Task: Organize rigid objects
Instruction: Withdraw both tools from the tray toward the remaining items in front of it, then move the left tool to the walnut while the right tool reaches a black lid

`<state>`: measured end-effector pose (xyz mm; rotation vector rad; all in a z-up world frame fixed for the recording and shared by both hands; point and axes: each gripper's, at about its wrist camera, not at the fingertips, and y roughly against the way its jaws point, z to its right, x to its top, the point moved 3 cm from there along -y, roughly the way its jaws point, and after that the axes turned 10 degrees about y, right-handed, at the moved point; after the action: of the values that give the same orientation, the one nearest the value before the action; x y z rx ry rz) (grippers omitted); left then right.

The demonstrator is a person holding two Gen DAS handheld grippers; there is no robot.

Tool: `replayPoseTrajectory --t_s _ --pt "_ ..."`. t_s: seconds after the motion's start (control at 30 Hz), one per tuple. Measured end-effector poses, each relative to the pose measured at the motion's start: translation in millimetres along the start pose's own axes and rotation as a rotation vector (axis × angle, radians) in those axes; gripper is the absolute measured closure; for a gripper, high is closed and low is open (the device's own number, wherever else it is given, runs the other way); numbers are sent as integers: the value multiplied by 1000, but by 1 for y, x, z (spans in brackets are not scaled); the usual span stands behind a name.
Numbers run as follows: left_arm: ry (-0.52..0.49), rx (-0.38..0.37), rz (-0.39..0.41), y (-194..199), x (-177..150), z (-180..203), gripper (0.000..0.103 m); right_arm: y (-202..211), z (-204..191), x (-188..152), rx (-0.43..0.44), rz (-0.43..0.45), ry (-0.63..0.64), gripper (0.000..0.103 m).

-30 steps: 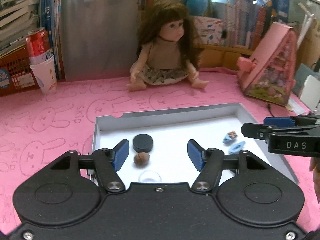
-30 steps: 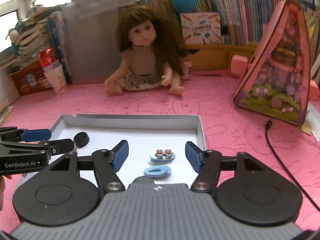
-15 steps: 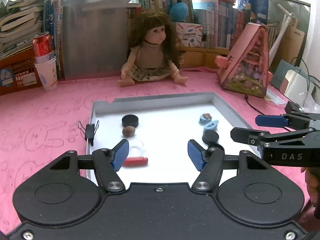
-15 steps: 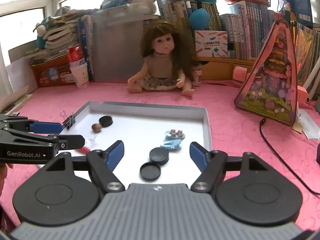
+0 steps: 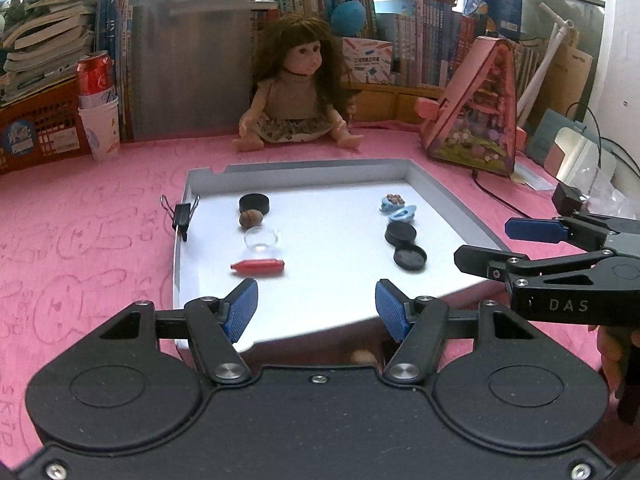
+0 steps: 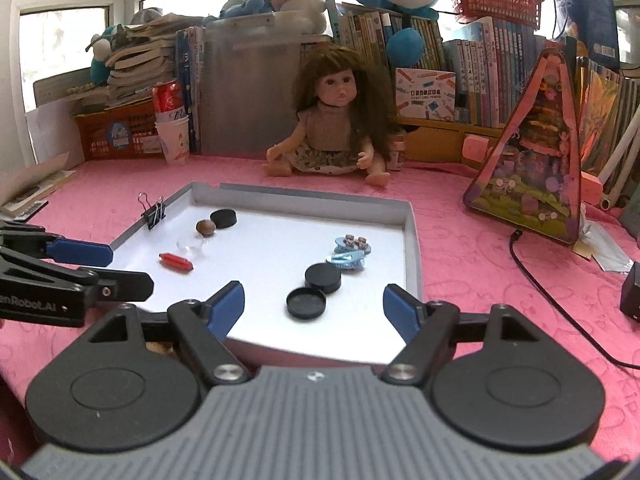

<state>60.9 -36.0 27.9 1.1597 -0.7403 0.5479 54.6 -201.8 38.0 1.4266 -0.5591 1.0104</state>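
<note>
A white tray (image 5: pixel 444 196) (image 6: pixel 412 240) lies on the pink mat. On its left lie a black cap (image 5: pixel 254 203) (image 6: pixel 223 218), a brown nut (image 5: pixel 251 219) (image 6: pixel 206 227), a clear lid (image 5: pixel 262 238) (image 6: pixel 191 245) and a red tube (image 5: pixel 258 267) (image 6: pixel 176 261). On its right lie two blue hair clips (image 5: pixel 398 207) (image 6: pixel 348 250) and two black caps (image 5: pixel 405 244) (image 6: pixel 316 288). My left gripper (image 5: pixel 316 310) is open and empty above the tray's near edge. My right gripper (image 6: pixel 314 308) is open and empty there too.
A black binder clip (image 5: pixel 182 214) (image 6: pixel 154 212) grips the tray's left wall. A doll (image 5: pixel 298 92) (image 6: pixel 336 124), a pink toy house (image 5: pixel 476 120) (image 6: pixel 536 160), a can in a paper cup (image 5: pixel 98 108) and books stand behind. A black cable (image 6: pixel 560 300) runs at the right.
Both grippers have pulled back and up from the tray, so more of it shows. Both stay open and empty. The objects in the tray have not moved.
</note>
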Motion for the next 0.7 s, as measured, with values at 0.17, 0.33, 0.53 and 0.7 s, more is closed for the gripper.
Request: replayPoseTrajectory --t_s 0.17,0.33,0.53,0.7 --pt "12 -38 -42 7 -14 0 71 6 -3 -13 9 -11 17 20" --pt "-20 -75 -66 12 -27 4 74 16 -12 -23 36 -8 74 30" --pt "-45 -70 -93 3 -38 14 75 20 -29 -32 112 -17 144 37" --pt "-53 -31 -96 -12 -43 16 77 16 -45 -38 143 -28 202 39"
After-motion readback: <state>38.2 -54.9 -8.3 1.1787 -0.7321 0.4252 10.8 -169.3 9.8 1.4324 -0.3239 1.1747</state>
